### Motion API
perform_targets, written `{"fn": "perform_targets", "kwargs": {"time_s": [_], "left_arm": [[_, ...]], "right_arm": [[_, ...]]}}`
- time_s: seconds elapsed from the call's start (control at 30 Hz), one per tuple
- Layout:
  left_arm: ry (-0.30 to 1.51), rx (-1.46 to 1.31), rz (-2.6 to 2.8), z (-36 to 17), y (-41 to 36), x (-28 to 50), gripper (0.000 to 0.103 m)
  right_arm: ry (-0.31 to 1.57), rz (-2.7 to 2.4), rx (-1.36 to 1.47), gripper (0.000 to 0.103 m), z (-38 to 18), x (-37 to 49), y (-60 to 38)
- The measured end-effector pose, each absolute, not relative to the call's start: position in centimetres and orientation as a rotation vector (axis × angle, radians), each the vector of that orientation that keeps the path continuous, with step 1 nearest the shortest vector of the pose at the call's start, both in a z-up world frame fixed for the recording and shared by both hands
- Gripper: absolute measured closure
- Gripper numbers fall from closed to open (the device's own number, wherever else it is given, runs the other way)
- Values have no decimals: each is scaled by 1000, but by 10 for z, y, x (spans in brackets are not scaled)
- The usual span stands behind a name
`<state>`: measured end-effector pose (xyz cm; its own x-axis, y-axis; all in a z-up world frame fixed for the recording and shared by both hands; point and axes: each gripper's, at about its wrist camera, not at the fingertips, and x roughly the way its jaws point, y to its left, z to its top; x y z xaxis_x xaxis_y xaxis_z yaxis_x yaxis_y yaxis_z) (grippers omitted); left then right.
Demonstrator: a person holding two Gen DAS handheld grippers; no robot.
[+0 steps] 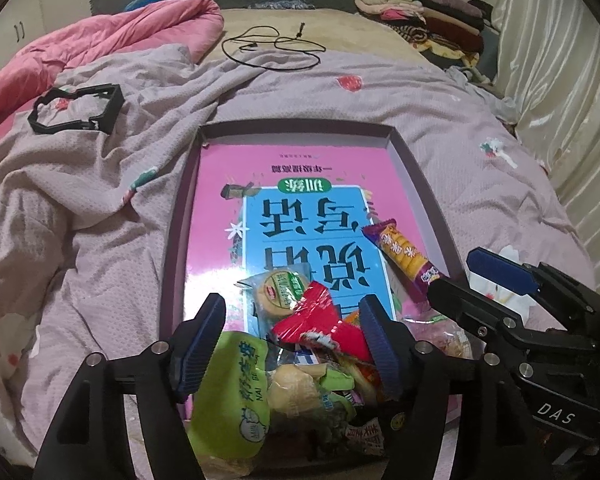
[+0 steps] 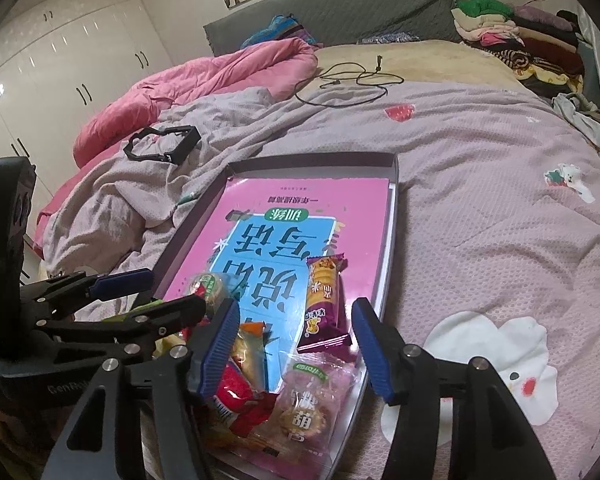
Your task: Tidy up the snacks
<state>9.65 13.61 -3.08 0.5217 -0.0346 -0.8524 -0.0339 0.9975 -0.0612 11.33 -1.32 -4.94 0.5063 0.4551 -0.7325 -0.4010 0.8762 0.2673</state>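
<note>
mauve cotton covers the bed [image 2: 480, 168], printed with small strawberries and white cartoon shapes, rumpled on the left side where a pink quilt [image 2: 204, 80] is bunched up. a grey headboard [image 2: 340, 4] stands at the far end, with a pile of folded clothes [image 2: 520, 36] at the far right corner. a black cable [image 2: 348, 84] lies looped on the beige patch near the headboard, and a black plastic frame [image 2: 162, 145] rests on the rumpled sheet.

in the middle of the bed sits a shallow grey tray [image 1: 416, 184]. a pink and blue book [image 1: 300, 184] lies flat inside it, filling most of the floor. the snacks are heaped at the near end of the tray, on top of the book: a green bag [image 1: 236, 392], a red packet [image 1: 320, 316], a round biscuit in clear wrap [image 1: 278, 292], a pale pink wrapped cake [image 2: 316, 400], and a purple cracker pack [image 2: 326, 304] lying a little farther up, apart from the heap.

the left gripper [image 1: 292, 344] hangs over the heap with its jaws apart, the green bag and red packet between them but not pinched. the right gripper [image 2: 296, 352] is just beside it, jaws also apart above the pink cake and purple pack, gripping nothing.
</note>
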Motion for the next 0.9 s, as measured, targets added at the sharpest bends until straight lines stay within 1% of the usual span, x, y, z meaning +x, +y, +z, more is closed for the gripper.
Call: {"fn": "perform_targets", "kwargs": {"time_s": [0.23,0.5,0.73,0.9], "left_arm": [[989,-115,23,-15,153,92,28],[963,-152,55,-1,178,82,28],[988,-141,53,-6,185,64,28],[1031,-132,58,-17,187,46,28]], "right_arm": [[882,520,76,40,-43,112,-16],[870,562,65,39,-36,102,-12],[871,610,-14,38,-32,78,-4],[910,626,-38,34,-39,61,-3]]}}
